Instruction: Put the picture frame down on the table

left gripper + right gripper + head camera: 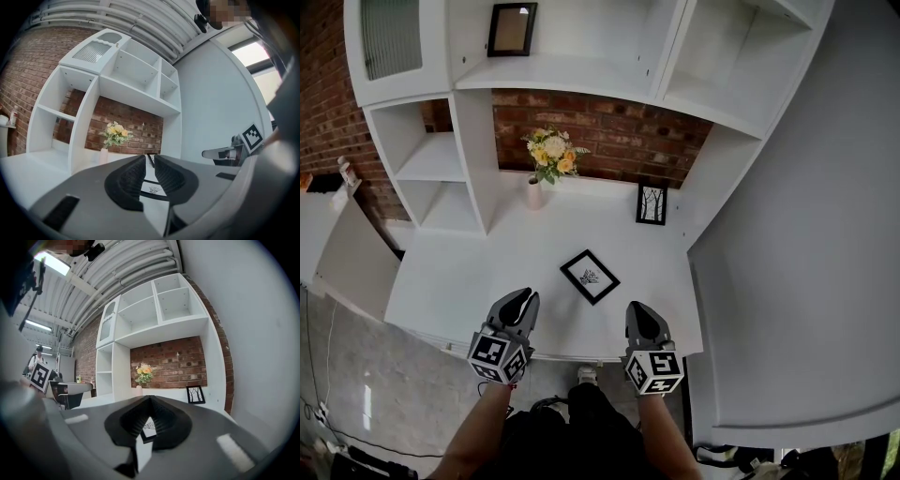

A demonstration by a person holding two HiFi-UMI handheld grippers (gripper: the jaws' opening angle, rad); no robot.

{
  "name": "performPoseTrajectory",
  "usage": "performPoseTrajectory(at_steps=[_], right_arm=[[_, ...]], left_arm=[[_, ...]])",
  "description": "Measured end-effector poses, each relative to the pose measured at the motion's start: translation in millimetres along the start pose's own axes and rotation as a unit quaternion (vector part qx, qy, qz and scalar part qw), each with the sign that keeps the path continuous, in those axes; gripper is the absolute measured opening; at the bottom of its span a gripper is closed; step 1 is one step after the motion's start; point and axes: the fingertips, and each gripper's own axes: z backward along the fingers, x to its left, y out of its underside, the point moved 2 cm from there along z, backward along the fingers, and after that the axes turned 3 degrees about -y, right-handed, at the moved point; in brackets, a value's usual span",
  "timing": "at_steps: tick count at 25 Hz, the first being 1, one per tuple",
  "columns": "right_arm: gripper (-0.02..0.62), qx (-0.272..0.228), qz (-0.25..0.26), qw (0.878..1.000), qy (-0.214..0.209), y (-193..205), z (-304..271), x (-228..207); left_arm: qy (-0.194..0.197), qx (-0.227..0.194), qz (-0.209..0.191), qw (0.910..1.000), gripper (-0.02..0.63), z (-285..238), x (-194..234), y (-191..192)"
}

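Observation:
A small black picture frame (590,277) with a plant drawing lies flat on the white table (469,272), turned like a diamond. Both grippers hover at the table's front edge, short of the frame and touching nothing. My left gripper (517,302) is to the frame's lower left, its jaws a narrow gap apart and empty. The left gripper view shows the frame (153,189) through that gap (149,157). My right gripper (639,315) is to the frame's lower right with its tips (150,397) meeting. Below the tips, the frame (149,426) shows.
A second black frame (652,203) stands against the brick wall at the back right. A vase of yellow flowers (547,159) stands at the back left. A third frame (512,29) sits on an upper shelf. A white wall (806,281) borders the table's right side.

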Motion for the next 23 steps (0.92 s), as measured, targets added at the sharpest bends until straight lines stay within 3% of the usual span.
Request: performPoseTrajectory(at_steps=[3, 23], right_arm=[[0.003, -0.001, -0.001, 1.000, 0.001, 0, 3, 2], [0.003, -0.020, 0.007, 1.000, -0.005, -12, 14, 21]], left_arm=[[-0.005, -0.003, 0.001, 1.0000, 0.016, 3, 1, -2], [-0.013, -0.012, 0.002, 0.9999, 0.007, 24, 8, -10]])
